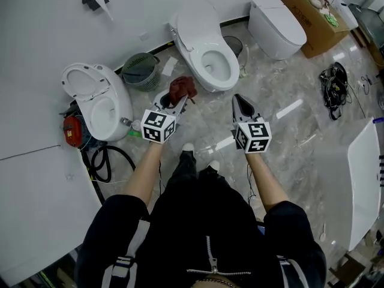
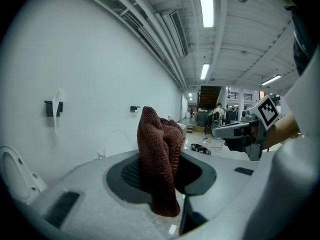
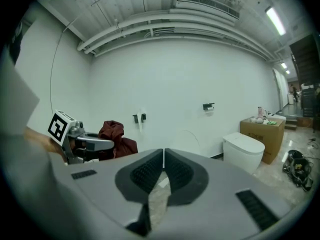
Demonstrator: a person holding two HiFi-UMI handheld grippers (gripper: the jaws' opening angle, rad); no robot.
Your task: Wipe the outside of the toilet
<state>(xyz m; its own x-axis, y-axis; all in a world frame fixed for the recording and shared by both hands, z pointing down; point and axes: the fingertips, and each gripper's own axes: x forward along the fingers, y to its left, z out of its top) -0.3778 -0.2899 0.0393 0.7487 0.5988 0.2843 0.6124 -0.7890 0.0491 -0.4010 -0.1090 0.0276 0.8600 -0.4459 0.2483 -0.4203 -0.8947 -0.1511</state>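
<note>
Marble floor (image 1: pixel 300 83) open at right; left gripper (image 1: pixel 180 98) clamps cloth (image 1: pixel 182 87) near toilet (image 1: pixel 195 27).

No readable text anywhere. Cardboard box (image 1: pixel 321 38) by the far wall has dark print on its side, too small to read. Marker cube (image 1: pixel 158 126) on left tool (image 1: pixel 179 101) and marker cube (image 1: pixel 252 136) on right tool (image 1: pixel 240 99) show black-white square codes only, no letters or numbers.
</note>
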